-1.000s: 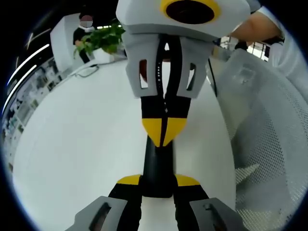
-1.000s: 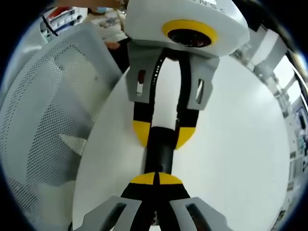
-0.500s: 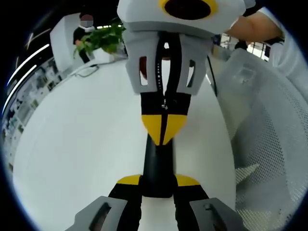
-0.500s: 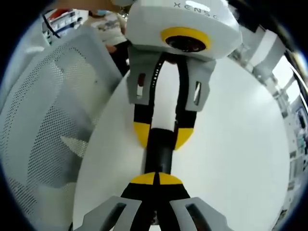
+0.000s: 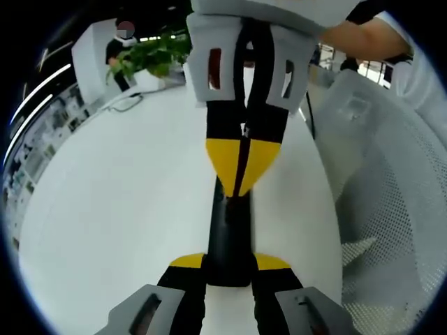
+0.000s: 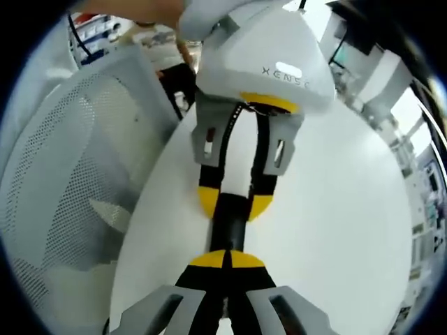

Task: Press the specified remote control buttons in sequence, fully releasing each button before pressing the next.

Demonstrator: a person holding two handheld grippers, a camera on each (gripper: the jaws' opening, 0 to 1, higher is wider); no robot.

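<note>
We are working over a round white worktop (image 5: 119,202), with a white mesh chair back (image 6: 63,167) just off its edge. Across the worktop's middle we are holding a slim black remote control (image 5: 229,237): the left tongs (image 5: 229,264) are pinching one end between their yellow-tipped jaws. The right tongs (image 5: 241,164), jaws pressed together, are resting their yellow tips on the remote's upper face.

From the right gripper view, the right tongs (image 6: 225,259) are sitting pressed together on the remote (image 6: 230,225), while the left tongs (image 6: 232,204) are gripping its far end.

We judge that we are in the middle of a button press; the next move calls for lifting the tips fully clear before aiming at the next button.

The buttons themselves are hidden under the tips, so we cannot tell which one is being pressed, or whether it is truly down.
</note>
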